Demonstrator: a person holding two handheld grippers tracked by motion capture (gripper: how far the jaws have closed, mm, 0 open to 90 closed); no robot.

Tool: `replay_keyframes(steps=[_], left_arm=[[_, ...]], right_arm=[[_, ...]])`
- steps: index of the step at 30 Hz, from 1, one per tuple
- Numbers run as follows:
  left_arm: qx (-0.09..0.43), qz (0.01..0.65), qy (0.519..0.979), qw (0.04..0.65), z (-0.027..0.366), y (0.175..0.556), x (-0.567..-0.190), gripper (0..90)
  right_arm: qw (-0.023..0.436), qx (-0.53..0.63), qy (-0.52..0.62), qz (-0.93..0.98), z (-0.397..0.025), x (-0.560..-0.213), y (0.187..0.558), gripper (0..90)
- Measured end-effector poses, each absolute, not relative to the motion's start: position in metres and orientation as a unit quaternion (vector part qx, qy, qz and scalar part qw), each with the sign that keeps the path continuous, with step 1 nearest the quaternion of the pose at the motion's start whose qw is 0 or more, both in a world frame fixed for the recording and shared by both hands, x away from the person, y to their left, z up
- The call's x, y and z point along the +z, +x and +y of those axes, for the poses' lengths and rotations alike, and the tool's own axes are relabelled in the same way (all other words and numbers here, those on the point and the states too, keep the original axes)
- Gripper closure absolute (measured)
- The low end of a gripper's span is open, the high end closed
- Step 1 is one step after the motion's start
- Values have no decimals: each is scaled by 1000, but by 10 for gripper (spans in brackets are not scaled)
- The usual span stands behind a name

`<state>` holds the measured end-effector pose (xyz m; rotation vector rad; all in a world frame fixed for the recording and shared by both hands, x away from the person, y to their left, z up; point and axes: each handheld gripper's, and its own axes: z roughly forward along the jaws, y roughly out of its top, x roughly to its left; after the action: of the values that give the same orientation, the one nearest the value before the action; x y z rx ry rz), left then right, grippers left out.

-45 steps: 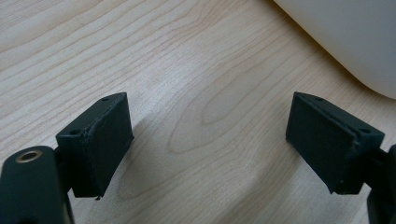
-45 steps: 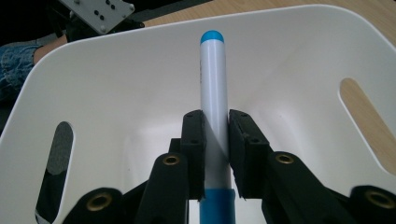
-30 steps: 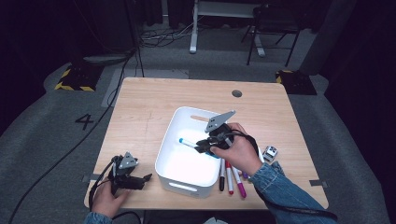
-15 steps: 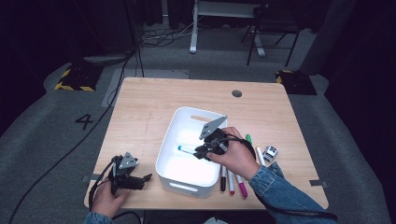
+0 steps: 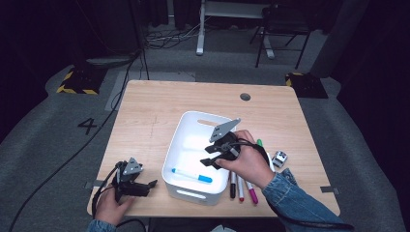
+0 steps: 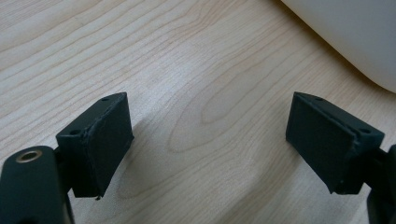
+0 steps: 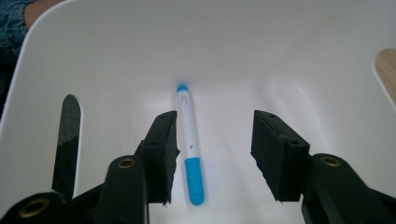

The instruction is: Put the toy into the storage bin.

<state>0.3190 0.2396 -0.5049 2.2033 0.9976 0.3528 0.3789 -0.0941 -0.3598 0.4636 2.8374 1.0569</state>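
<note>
A white bin (image 5: 202,115) stands in the middle of the wooden table (image 5: 154,106). On its floor near the front wall lies a white marker with blue cap (image 5: 192,175), flat and loose. My right gripper (image 5: 211,157) hangs open over the bin's right side, above the marker. In the right gripper view the marker (image 7: 190,149) lies lengthwise just inside the left jaw of the right gripper (image 7: 215,135), touching neither jaw. My left gripper (image 5: 147,185) rests open at the table's front left, left of the bin. In its own view the left gripper (image 6: 208,116) frames bare wood.
Several markers (image 5: 241,186) lie side by side on the table right of the bin, with a green one (image 5: 259,143) behind the hand. A small grey and white object (image 5: 279,158) sits further right. The bin's corner (image 6: 350,32) is close ahead of the left gripper.
The right gripper held the blue marker over the bin, lowered it, then opened; the marker now lies on the bin floor. The left gripper has not moved.
</note>
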Motion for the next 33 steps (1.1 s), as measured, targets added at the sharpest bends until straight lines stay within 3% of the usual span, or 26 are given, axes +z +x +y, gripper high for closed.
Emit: replay_keyframes(steps=[15,33], left_arm=[[135,384,847,342,240,319,-505,149],[135,384,847,342,240,319,-505,149]], right_arm=[[78,390,230,888,-174,-332,374,589],[140,367,314,865,-258,-356,374,562]])
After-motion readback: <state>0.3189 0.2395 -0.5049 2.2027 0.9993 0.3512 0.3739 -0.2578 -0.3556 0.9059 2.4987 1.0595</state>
